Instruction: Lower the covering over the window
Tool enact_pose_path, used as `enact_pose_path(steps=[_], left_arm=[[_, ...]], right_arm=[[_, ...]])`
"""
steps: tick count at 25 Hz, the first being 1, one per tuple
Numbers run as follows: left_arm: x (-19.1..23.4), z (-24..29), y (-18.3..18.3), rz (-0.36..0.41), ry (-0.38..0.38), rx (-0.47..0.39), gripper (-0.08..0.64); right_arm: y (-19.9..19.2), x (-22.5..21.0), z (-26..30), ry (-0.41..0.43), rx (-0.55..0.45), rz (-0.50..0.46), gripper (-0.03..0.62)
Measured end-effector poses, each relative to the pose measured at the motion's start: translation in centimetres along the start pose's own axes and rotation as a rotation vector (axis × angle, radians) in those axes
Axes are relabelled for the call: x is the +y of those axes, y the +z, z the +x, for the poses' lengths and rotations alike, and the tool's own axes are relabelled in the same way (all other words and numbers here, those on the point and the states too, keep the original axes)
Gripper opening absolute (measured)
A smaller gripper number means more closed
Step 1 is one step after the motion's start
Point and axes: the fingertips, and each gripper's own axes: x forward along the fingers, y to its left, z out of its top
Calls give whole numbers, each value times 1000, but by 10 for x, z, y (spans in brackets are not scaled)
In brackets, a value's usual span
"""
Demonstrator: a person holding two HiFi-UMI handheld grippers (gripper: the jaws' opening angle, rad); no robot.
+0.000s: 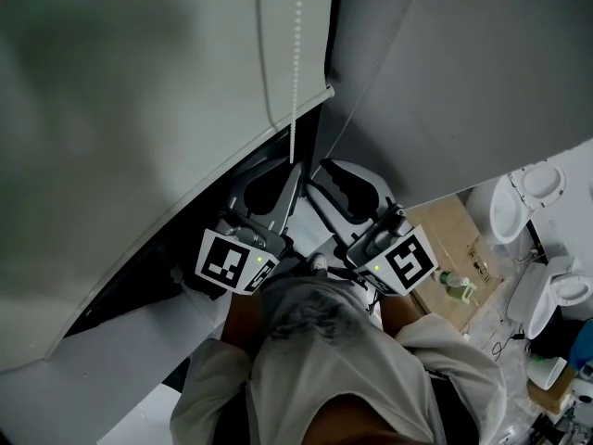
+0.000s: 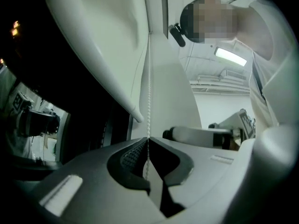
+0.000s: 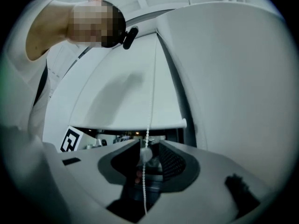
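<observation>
In the head view the white roller blind (image 1: 139, 109) hangs partly down, with dark window under its bottom rail (image 1: 222, 170) and the bead chain (image 1: 296, 63) dropping past that rail. The left gripper view shows the left tongs (image 2: 148, 141) pinching the chain below the rail. In the right gripper view the right tongs (image 3: 148, 148) stand spread, the chain loose between them. This looks like hand-over-hand pulling, so they should probably close next, nearer the rail.
</observation>
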Motion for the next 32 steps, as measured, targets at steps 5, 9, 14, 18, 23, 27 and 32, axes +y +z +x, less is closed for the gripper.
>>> enact_pose_path(steps=[5,9,14,18,23,27,32], left_arm=[[-2,-2,-13,-14,0,20,14],[-3,-3,-17,14,3,44,14],[-8,-10,-52,0,5,131,14],[-11,-14,-75,-10,0,177,14],[-8,-14,-81,-10,3,196,15],[-7,-13,-81,-8,11,197,18],[-5,-20,-81,-7,25,208,25]], right_arm=[[16,-7,8,-11,-27,-16,132],[27,-9,18,-5,-35,-35,132],[31,-6,31,21,-33,-44,132],[30,-4,38,35,-26,-36,131],[32,-7,41,23,-38,-38,25],[30,-7,42,34,-49,-13,18],[27,-10,41,19,-58,21,18]])
